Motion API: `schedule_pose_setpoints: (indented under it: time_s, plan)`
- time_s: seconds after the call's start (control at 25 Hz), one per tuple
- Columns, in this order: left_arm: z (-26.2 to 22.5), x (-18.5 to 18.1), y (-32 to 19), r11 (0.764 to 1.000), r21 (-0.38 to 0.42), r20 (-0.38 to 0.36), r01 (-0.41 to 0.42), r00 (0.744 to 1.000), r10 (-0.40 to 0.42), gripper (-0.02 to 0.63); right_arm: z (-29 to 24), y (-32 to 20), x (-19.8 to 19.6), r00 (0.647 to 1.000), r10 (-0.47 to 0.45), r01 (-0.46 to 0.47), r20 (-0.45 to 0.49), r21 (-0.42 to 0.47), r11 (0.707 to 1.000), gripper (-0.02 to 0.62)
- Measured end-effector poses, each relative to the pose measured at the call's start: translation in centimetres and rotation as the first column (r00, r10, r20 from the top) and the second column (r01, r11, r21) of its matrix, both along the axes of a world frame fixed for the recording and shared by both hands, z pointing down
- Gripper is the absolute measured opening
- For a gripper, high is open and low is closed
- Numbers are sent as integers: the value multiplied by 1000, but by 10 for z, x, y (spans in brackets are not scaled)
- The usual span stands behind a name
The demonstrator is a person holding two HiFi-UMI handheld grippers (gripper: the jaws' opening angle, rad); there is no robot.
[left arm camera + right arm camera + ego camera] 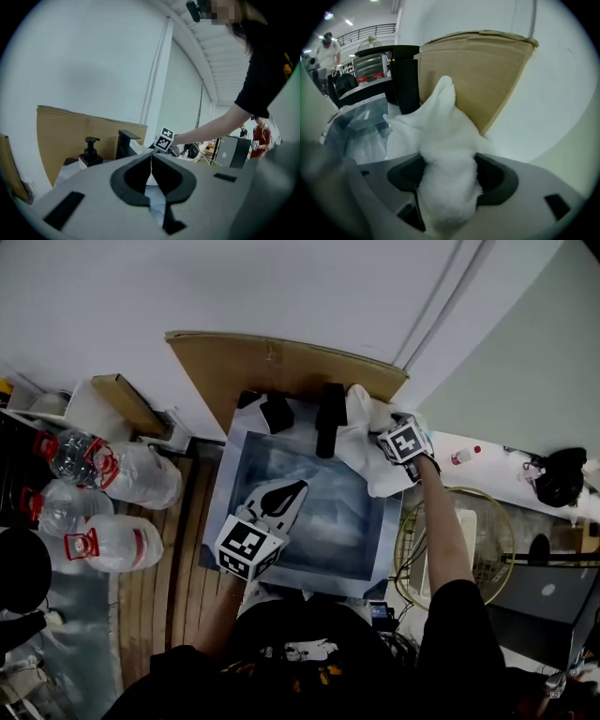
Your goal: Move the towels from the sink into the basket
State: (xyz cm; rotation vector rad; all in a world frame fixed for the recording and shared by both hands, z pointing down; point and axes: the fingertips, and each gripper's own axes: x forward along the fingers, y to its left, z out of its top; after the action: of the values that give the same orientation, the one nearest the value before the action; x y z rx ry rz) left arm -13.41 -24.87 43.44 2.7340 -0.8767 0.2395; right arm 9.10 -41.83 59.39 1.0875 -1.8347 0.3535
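Note:
A white towel [370, 470] lies heaped over the back right corner of the steel sink [216, 512]. My right gripper [382, 442] is down on it. In the right gripper view the towel [440, 126] bulges up between the wide-spread jaws of the right gripper [450, 168], which stands open around it. My left gripper [295, 488] hovers over the middle of the sink. Its tips meet in the left gripper view [151, 157], shut with nothing in them. The wire basket [502, 521] stands to the right of the sink, partly under my right arm.
A black faucet [330, 418] and a soap dispenser [275, 413] stand at the sink's back edge, in front of a cardboard sheet [281, 362]. Large water jugs [112, 474] crowd the floor at left. A small bottle [464, 456] and a black bag [561, 474] lie at right.

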Motion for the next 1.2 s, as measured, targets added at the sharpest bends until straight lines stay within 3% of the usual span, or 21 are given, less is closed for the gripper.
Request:
schedule_pose_setpoints:
  time_s: [0.2, 0.32, 0.48, 0.8, 1.2]
  plan:
    - [3, -3, -1, 1000, -11, -9, 0, 1000, 0, 9, 0, 11, -12, 1000, 13, -13, 3, 20, 1000, 155]
    - [2, 0, 1, 1000, -6, -4, -23, 1000, 23, 9, -10, 18, -13, 996, 80, -82, 31, 76, 994, 104]
    - [-4, 4, 5, 999, 12, -3, -52, 999, 52, 9, -42, 33, -12, 974, 162, -189, 160, 168, 967, 94]
    - [-8, 19, 14, 995, 25, -15, -99, 995, 99, 9, -113, 82, -10, 911, 219, -328, 349, 293, 898, 86]
    - [-19, 55, 38, 975, 52, -40, -216, 975, 219, 9, -187, 157, 17, 827, 285, -499, 485, 399, 769, 84]
